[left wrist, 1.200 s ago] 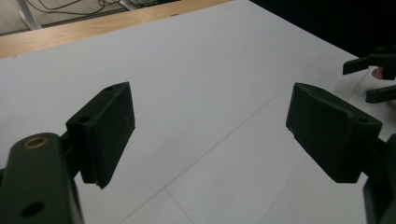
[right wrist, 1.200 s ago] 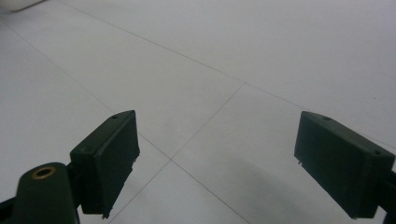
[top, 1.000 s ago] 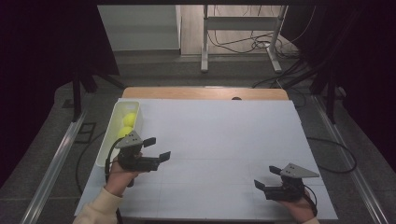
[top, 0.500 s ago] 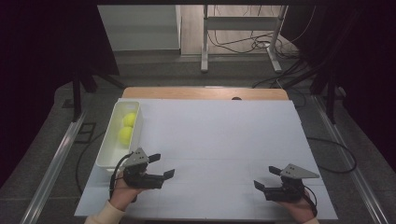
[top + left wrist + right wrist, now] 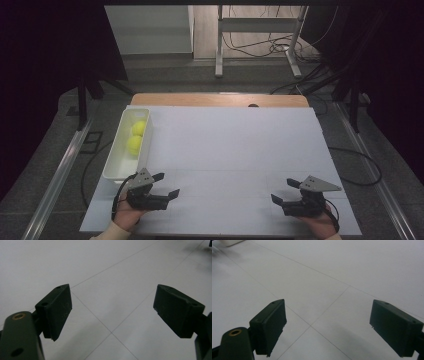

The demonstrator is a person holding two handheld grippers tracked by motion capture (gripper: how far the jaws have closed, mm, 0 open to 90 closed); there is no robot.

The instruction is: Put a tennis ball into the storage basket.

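White table [image 5: 235,145], left gripper [image 5: 165,185] fingers spread wide, empty, right gripper [image 5: 284,191] fingers likewise

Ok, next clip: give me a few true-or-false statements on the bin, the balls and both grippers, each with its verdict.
1. The white rectangular plastic bin holds two yellow-green tennis balls. True.
2. The left gripper is shut on a ball. False: its jaws stand wide apart with bare white table between them.
3. The right gripper is open and holds nothing. True.
4. The bin sits at the table's right edge. False: it lies along the left edge, just beyond the left gripper.
5. A ball lies loose on the table between the grippers. False: both balls are in the bin's far half.
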